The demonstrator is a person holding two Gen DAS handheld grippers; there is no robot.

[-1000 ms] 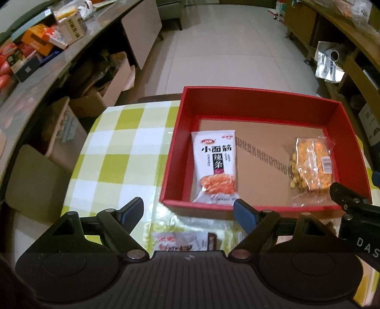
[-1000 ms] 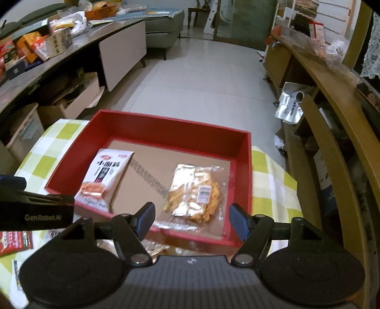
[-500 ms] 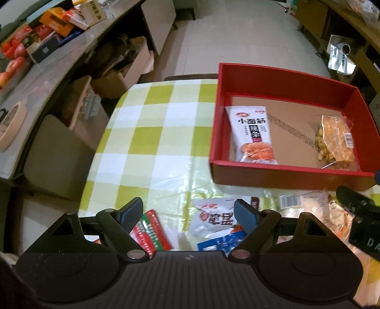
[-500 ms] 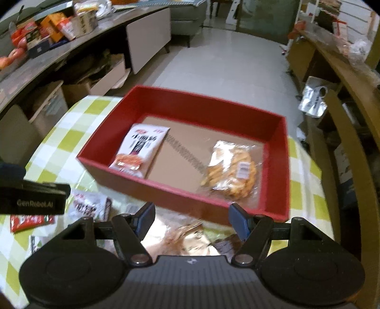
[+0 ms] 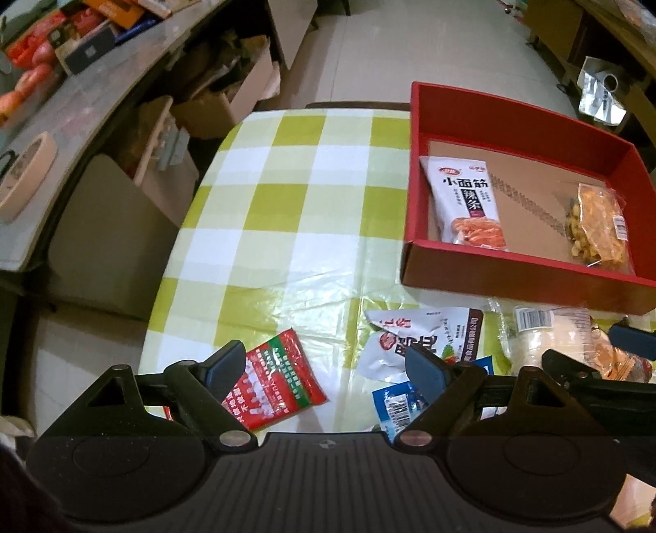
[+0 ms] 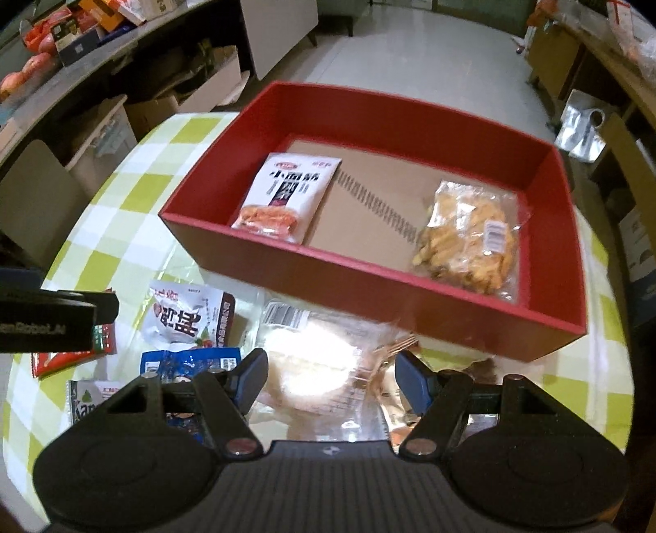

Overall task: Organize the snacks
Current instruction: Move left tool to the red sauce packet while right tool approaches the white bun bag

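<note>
Though flat, red packet [image 5: 275, 378] diagonal (unheld)

Place: a lived-in home, a living or dining room.
Table: a small table with a green-and-white checked cloth [image 5: 287, 197] under a clear plastic cover, snack packets [image 5: 422, 340] lying loose on it beside a red box [image 6: 369, 119].
Floor: pale glossy tiles [image 6: 430, 53], as in a house.
Left side: a long grey counter [image 5: 94, 94] crowded with boxes and red fruit [image 5: 24, 78], open cardboard cartons [image 5: 221, 98] stacked on the floor beneath it.
Right side: wooden shelving [image 6: 582, 49] with bags and clutter.
Far end: the base of a sofa or cabinet [image 6: 328, 12].
</note>
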